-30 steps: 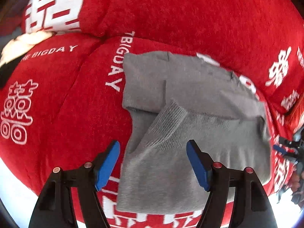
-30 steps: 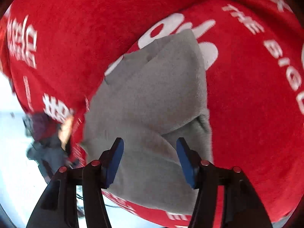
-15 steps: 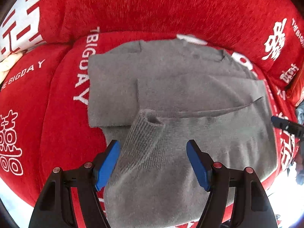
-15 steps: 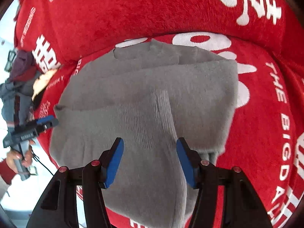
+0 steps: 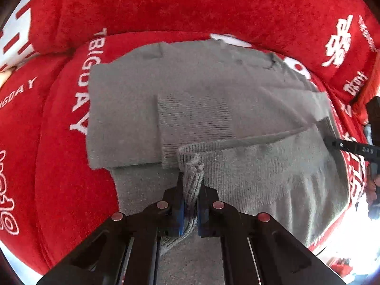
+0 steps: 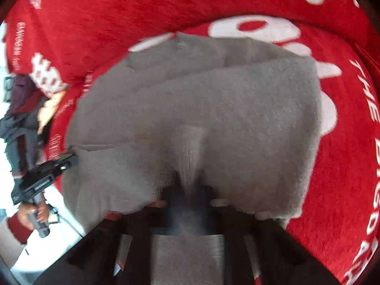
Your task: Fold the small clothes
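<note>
Item 1, nearest: left gripper [image 5: 190, 204], one. Half a second ago its blue pads stood wide apart above the cloth; now they are pinched tight on a bunched ribbed edge of the sweater. The grasp looks made, so the next fold can likely begin.

Item 2: right gripper [image 6: 187, 190], one. This view is blurred, yet the fingers that were spread a moment ago have drawn together, and a ridge of grey knit rises between them. It appears to have hold of the near hem on its side.

Item 3: sweater [image 5: 213, 90], one, grey knit. It lies flat on the red sofa cover, partly folded, with a ribbed cuff laid across its middle and the neckline at the far edge. With both near corners taken, I judge the hem is about to be carried toward the far side.

Item 4: sofa cover [image 5: 59, 166], one, red with white lettering, spread under and behind the sweater.

Item 5, far left in the right-hand view: a pile of dark clothes [image 6: 19, 99], number not clear.
</note>
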Tool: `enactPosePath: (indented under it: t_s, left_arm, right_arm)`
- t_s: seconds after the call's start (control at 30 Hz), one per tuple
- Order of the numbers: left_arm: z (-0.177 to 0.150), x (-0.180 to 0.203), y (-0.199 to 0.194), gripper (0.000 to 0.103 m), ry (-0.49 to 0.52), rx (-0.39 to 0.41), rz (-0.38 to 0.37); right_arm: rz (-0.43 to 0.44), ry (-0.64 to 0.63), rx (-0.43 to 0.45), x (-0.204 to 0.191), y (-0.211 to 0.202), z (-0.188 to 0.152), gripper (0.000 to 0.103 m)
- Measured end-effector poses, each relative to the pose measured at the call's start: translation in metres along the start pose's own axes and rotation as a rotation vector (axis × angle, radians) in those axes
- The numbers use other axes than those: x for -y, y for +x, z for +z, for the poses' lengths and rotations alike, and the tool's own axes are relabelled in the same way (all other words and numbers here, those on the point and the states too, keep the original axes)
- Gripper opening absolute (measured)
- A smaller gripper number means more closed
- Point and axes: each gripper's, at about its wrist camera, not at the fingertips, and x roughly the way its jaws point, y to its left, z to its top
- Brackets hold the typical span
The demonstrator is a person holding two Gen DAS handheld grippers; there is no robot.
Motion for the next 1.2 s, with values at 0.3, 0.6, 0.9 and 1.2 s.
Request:
enactPosePath:
  t_s: [0.3,0.6,0.9,1.2]
  left_arm:
    - [0.023,-0.012,-0.084,0.008,-0.067,0.150,-0.140]
    - [0.099,-0.018,-0.065,0.008,-0.049,0.239,-0.100]
    - [0.133,-0.034,0.020,0.008,-0.107,0.167,0.013]
    - [0.133,-0.055,0.017,0.068,-0.204,0.203,0.224]
  right_arm:
    - [-0.027,-0.021,0.189,-0.033,-0.077,-0.006,0.006]
    - [-0.075,-0.112,0.264,-0.051,-0.090,0.072,0.006]
    - [-0.179,-0.066,0.180,-0.006,-0.008,0.128,0.006]
    - [-0.233,-0.022,0.147,0.007,0.027,0.131,0.007]
